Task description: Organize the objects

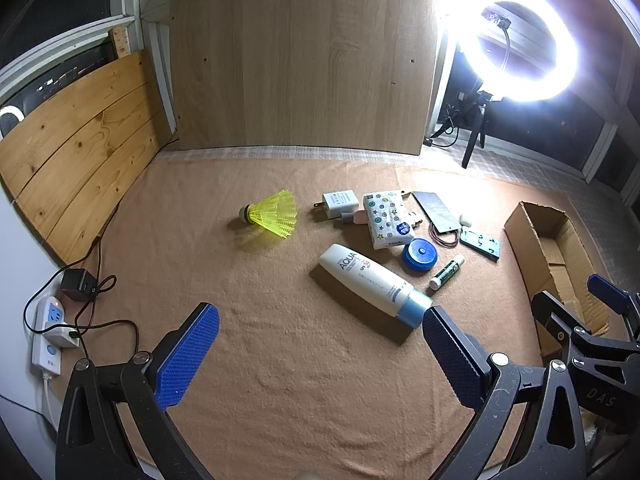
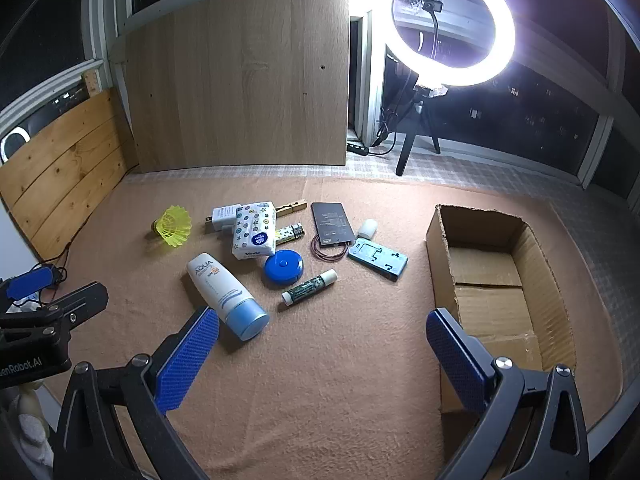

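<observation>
**Inspector:** Ahead of the left tongs, on the tan cloth: jaws spread wide, nothing between them. Far left, a power strip with trailing cords, well apart. Beyond the tips, a yellow shuttlecock lies alone.

**Clerk:** And near its right finger?

**Inspector:** The white AQUA bottle lies on its side, blue cap just beside that fingertip. Whether they touch, I cannot tell.

**Clerk:** The right tongs?

**Inspector:** Likewise spread, empty. The same bottle's cap sits just beside its left finger. Beyond, clustered: a white charger, a tissue pack, a blue round tape measure, a lip balm stick, a dark flat card with a hair band at its near edge, and a teal plate.

**Clerk:** The container?

**Inspector:** An open cardboard box stands to the right, its near corner behind the right finger. Nothing visible inside. A ring light on a tripod glares behind.
</observation>
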